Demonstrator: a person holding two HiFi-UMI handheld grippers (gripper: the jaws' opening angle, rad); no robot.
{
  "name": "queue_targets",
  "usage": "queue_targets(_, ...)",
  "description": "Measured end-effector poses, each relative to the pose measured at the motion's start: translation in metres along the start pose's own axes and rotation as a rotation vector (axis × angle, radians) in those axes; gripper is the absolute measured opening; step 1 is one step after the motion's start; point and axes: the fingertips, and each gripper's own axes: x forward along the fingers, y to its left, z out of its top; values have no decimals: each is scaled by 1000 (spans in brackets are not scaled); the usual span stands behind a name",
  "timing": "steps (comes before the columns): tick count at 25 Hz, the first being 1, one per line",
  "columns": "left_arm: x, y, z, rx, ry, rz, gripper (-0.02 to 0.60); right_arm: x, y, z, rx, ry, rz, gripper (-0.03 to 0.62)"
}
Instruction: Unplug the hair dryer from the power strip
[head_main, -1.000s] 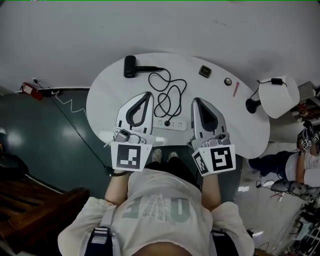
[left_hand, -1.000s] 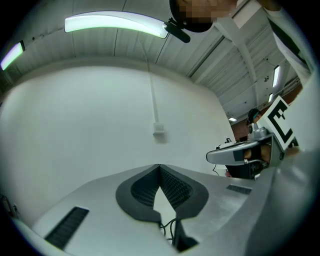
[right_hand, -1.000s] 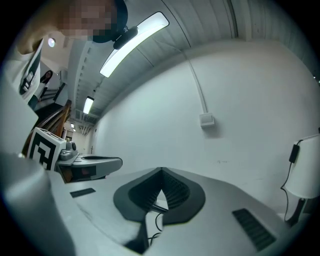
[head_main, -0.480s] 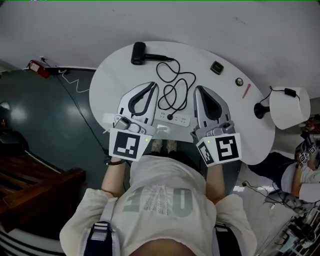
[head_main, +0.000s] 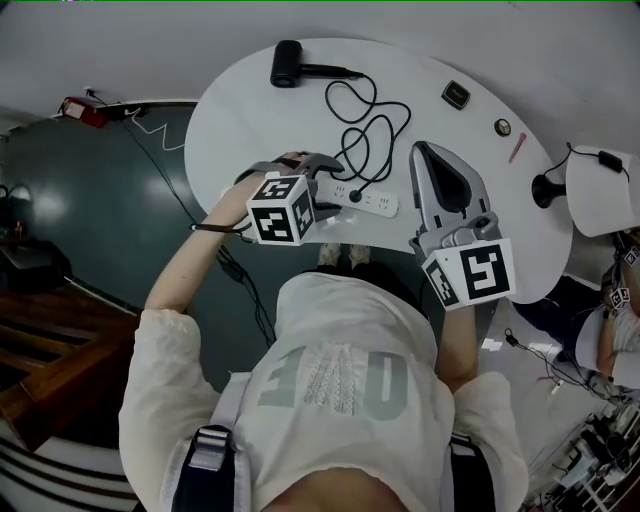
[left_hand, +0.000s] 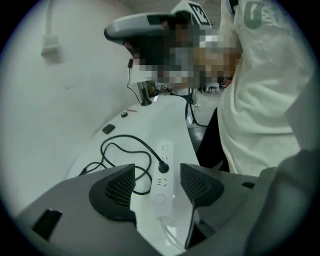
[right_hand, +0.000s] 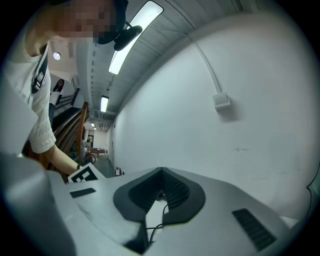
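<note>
The left gripper (left_hand: 157, 182) has its jaws spread apart, and the near end of the white power strip (left_hand: 163, 172) lies in the gap between them, with space on either side of it, so nothing is clamped. The black plug (left_hand: 163, 168) sits in the strip just beyond the jaw tips, and its cord (left_hand: 125, 145) loops away over the white table (left_hand: 150, 117). In the head view this left gripper (head_main: 328, 185) lies sideways at the left end of the power strip (head_main: 365, 199), pointing along it toward the plug (head_main: 355, 196). The right gripper (head_main: 425, 150) rests just right of the strip with its jaws together on nothing; in its own view the right gripper (right_hand: 161, 172) shows the tips meeting, with a bit of cord visible through the hollow below them. The hair dryer (head_main: 290, 64) lies well apart at the table's far edge, joined to the strip by the looping cord (head_main: 372, 130). Half a second ago the left gripper lay pointing up the table beside the strip with its jaws closed; it has since swung sideways and opened, while the right gripper has kept its pose.
</note>
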Motion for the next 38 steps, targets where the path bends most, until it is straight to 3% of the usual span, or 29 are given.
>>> queue_targets(3,34,-14,-26,24,73,-87,270,-1,2,-14,0,43,2,3)
queue_targets(9,71,-16,-63,82,215,-155,273,-3,3,-41,20,128,0,3)
queue_targets(15,92,-16,-77,99,274,-171,272,0,3,-66,37,159,30,3)
queue_targets(19,93,-16,-76,89,279,-189,268,2,5,-74,-8,171,54,3)
queue_targets(22,94,-18,-75,85,281,-189,268,5,12,-74,-39,123,106,3)
queue_targets(23,94,-19,-75,83,281,-189,268,6,16,-76,-49,99,135,85)
queue_targets(24,94,-20,-75,81,280,-188,267,6,20,-85,-58,97,164,253)
queue_targets(25,94,-19,-76,80,281,-187,267,5,23,-101,-59,125,185,279)
queue_targets(28,94,-17,-76,82,290,-184,267,1,33,-167,9,274,203,279)
queue_targets(31,95,-16,-78,86,298,-185,267,5,49,-214,46,348,229,279)
queue_targets(36,96,-13,-77,87,305,-178,267,28,67,-238,36,384,266,275)
queue_targets(38,96,-14,-76,84,304,-179,267,34,70,-245,2,418,277,231)
